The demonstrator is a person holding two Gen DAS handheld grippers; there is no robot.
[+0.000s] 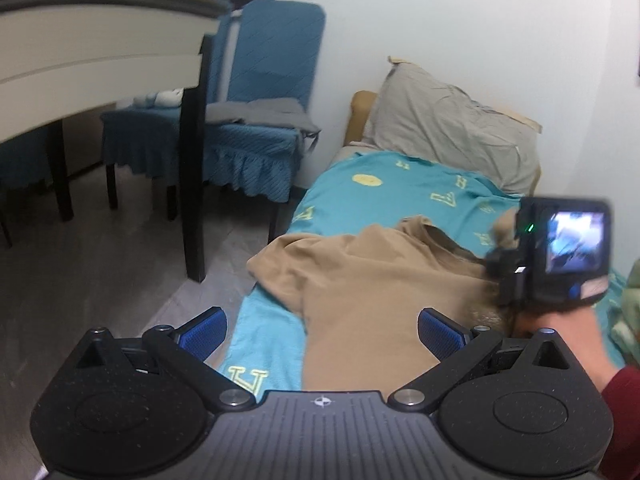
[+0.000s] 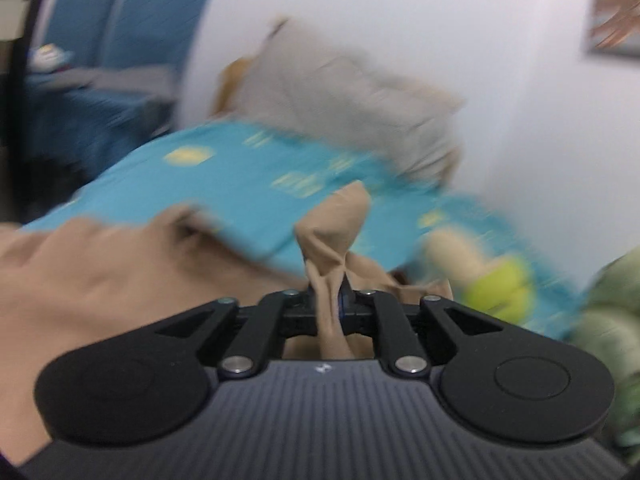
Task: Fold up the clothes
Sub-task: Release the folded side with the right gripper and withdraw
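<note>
In the left wrist view, the left gripper (image 1: 322, 334) hangs with its two blue-padded fingers (image 1: 204, 332) spread wide and nothing between them. Just ahead of it and partly beneath it lies the tan, soft cotton shirt (image 1: 360, 280), rumpled across the narrow bed with a turquoise sheet printed with yellow letters (image 1: 400, 192). The shirt's near end runs down between the open fingers toward the gripper body, while its left edge droops over the side of the bed. At the right of the frame the right gripper (image 1: 500, 268) shows from behind, carrying a black camera with a lit screen (image 1: 568, 244), held by a hand (image 1: 560, 344) in a dark red sleeve (image 1: 624, 400); it sits at the shirt's right edge with tan cloth bunched at its front. A grey pillow (image 1: 452, 128) leans against the white wall (image 1: 460, 20) at the bed's head. To the left stand blue-covered chairs (image 1: 264, 80) and a pale table with dark legs (image 1: 92, 60).

In the right wrist view, which is heavily blurred, the right gripper (image 2: 334, 300) has its fingers pressed together on a pinched fold of the tan shirt (image 2: 332, 236). The fold rises in a twisted peak above the fingers and also passes down behind them. The rest of the shirt spreads away to the left, low over the turquoise sheet (image 2: 240, 184). A yellow-green rounded object (image 2: 500, 284), too blurred to identify, lies on the bed to the right.
</note>
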